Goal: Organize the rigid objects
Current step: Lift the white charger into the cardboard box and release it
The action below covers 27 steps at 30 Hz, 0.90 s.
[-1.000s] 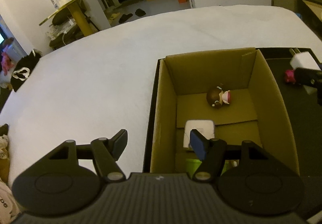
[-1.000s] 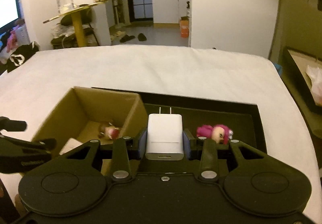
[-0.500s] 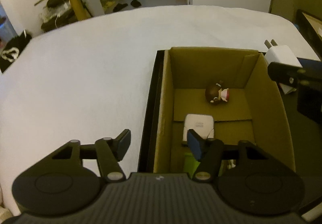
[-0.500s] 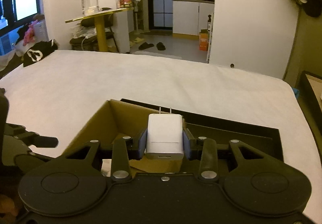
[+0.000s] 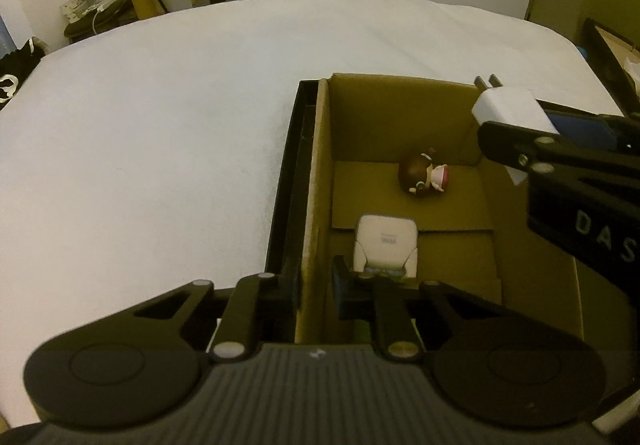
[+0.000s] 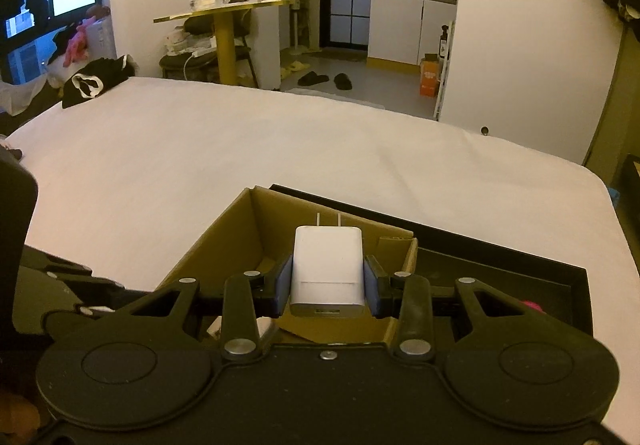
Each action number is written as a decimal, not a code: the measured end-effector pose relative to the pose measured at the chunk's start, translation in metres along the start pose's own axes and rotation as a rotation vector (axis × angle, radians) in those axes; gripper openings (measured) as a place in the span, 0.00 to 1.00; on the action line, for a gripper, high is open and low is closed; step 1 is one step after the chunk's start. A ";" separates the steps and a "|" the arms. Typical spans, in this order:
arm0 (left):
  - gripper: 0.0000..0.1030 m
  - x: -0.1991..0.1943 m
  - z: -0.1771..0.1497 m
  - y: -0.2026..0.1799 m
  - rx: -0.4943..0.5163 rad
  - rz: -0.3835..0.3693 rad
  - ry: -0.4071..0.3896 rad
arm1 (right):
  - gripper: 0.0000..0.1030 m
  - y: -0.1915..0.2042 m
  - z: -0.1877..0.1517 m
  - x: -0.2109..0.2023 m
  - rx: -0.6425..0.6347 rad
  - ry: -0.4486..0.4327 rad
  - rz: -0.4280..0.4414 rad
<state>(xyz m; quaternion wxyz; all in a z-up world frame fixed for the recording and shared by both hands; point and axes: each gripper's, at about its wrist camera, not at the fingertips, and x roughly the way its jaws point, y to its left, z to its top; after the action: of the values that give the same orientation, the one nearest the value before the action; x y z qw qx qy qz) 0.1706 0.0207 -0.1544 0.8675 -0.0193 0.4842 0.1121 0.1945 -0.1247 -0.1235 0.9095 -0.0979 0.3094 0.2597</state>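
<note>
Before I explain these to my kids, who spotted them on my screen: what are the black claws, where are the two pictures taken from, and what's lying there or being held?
A person holds a two-finger grabber in each hand. Each grabber carries a wide-angle camera looking along its fingers, so there is one picture per hand. On a white sheet sits a black tray with a cardboard box in it. Inside the box lie a small doll and a white gadget. The left grabber has just been closing, with the box's side wall between its fingers. The right grabber is shut on a white charger, held over the box's rim.
</note>
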 end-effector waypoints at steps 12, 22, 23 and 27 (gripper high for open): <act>0.10 0.003 0.000 0.005 -0.023 -0.012 0.001 | 0.36 0.011 0.000 0.021 -0.010 0.036 0.040; 0.10 0.006 0.003 0.007 -0.026 -0.010 0.007 | 0.41 0.008 -0.001 0.019 0.044 0.048 0.132; 0.10 0.005 0.002 0.006 -0.024 -0.006 0.006 | 0.41 0.007 -0.001 0.019 0.053 0.051 0.132; 0.09 0.000 0.002 0.004 -0.020 0.004 -0.017 | 0.41 -0.001 -0.005 0.009 0.055 0.049 0.131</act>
<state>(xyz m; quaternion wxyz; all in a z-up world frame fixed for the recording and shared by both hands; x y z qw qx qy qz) 0.1715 0.0247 -0.1526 0.8712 -0.0262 0.4757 0.1186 0.1982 -0.1235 -0.1327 0.8851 -0.0588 0.3443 0.3075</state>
